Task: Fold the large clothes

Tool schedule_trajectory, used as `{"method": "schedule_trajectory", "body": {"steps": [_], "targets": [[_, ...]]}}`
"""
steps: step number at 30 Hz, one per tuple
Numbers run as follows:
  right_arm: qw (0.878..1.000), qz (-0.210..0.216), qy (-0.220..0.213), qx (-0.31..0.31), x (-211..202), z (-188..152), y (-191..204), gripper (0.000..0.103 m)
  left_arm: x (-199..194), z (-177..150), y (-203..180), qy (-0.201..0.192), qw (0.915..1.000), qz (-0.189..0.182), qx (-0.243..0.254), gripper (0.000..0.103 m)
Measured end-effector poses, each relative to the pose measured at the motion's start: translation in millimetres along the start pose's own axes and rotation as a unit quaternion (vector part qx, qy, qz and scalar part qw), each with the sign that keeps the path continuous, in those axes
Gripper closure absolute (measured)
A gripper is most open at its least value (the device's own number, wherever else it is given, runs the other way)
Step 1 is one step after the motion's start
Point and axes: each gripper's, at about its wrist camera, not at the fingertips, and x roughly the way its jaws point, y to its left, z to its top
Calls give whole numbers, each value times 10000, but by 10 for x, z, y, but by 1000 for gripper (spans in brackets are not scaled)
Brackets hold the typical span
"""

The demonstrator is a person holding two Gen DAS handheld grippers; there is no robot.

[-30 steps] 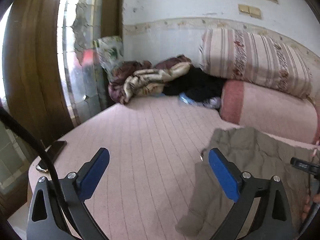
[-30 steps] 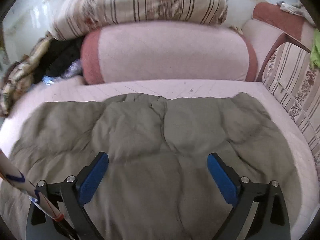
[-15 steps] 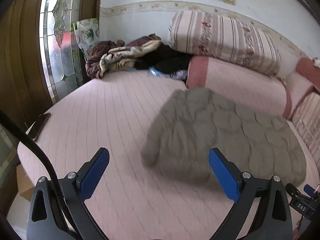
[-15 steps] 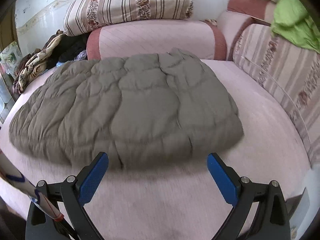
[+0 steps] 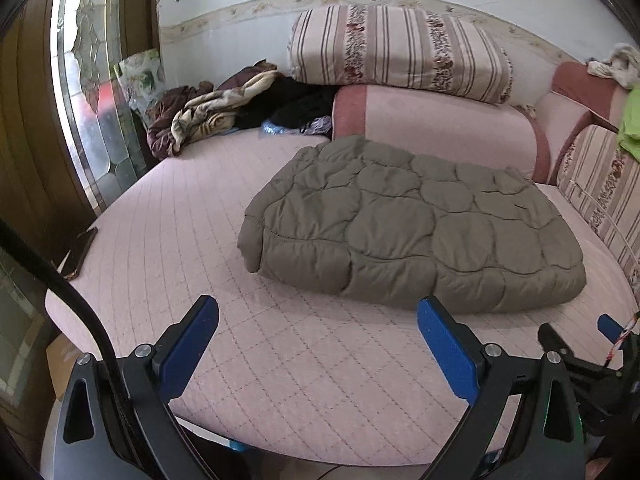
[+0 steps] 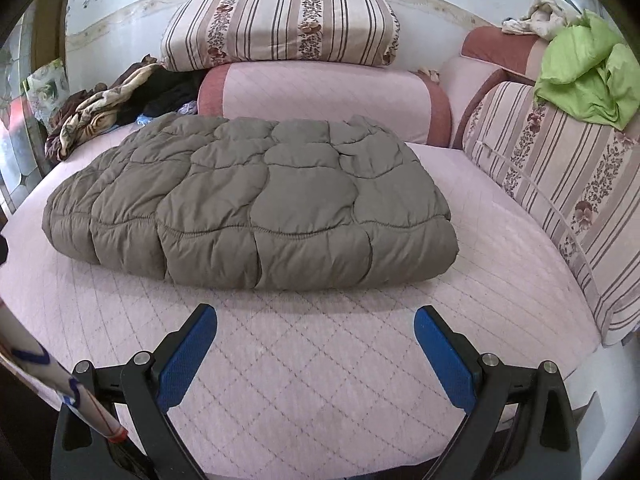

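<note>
A large olive-grey quilted puffer garment (image 5: 412,220) lies folded into a thick rectangular bundle on the pink quilted bed (image 5: 224,216). It also shows in the right wrist view (image 6: 256,200). My left gripper (image 5: 318,328) is open and empty, held above the bed's near edge, short of the bundle's front left. My right gripper (image 6: 316,338) is open and empty, also back from the bundle's front edge. Part of the right gripper (image 5: 600,344) shows at the lower right of the left wrist view.
A striped folded quilt (image 6: 280,24) rests on a pink bolster (image 6: 320,96) at the back. A heap of clothes (image 5: 224,108) lies at the back left. A phone (image 5: 80,252) lies on the bed's left edge. A green cloth (image 6: 588,76) drapes the striped cushion on the right.
Both grippers have pulled back from the garment toward the bed's near edge. The garment, close under the right gripper a second ago, now lies as a folded bundle farther away.
</note>
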Motion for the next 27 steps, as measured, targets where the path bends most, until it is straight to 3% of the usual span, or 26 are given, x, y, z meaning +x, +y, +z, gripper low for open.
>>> {"method": "schedule_trajectory", "body": {"steps": [27], "targets": [[10000, -77, 36, 28, -102, -84, -2, 2, 120, -89, -87, 328, 9995, 25, 28, 4]]}}
